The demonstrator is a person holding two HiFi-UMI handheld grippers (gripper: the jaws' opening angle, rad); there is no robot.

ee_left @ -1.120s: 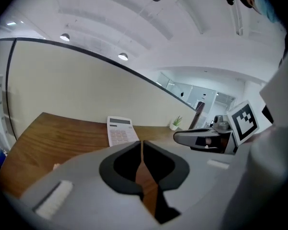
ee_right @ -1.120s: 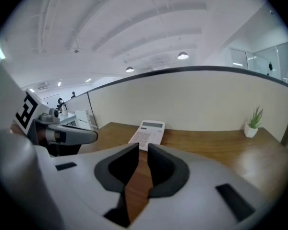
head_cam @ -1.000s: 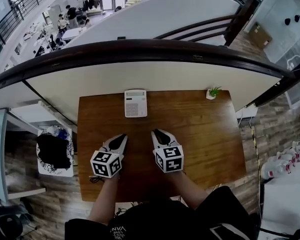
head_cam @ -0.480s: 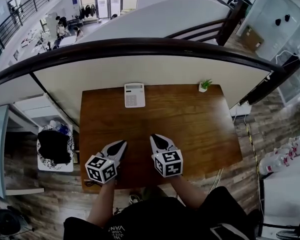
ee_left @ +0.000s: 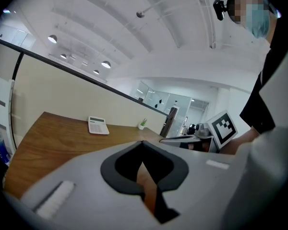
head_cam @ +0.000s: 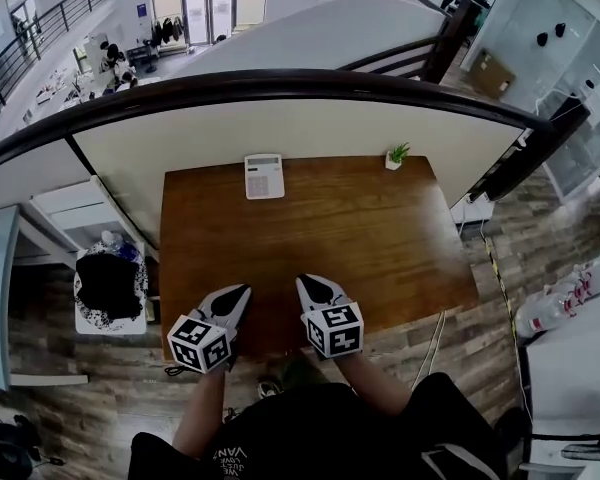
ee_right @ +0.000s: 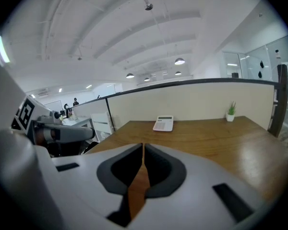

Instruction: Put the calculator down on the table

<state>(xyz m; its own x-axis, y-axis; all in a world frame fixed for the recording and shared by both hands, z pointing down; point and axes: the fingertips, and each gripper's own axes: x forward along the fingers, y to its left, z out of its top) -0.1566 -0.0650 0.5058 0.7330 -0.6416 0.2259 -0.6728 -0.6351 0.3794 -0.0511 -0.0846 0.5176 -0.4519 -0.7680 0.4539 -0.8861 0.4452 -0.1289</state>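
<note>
The calculator (head_cam: 264, 176) lies flat at the far edge of the table (head_cam: 370, 228), well ahead of your left gripper (head_cam: 243, 290) and right gripper (head_cam: 302, 281), whose 2 jaw pairs are closed and empty; the placing looks done, so hold both clear of it.

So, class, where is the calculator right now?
In the head view the calculator lies at the table's far edge, left of the potted plant.
</note>
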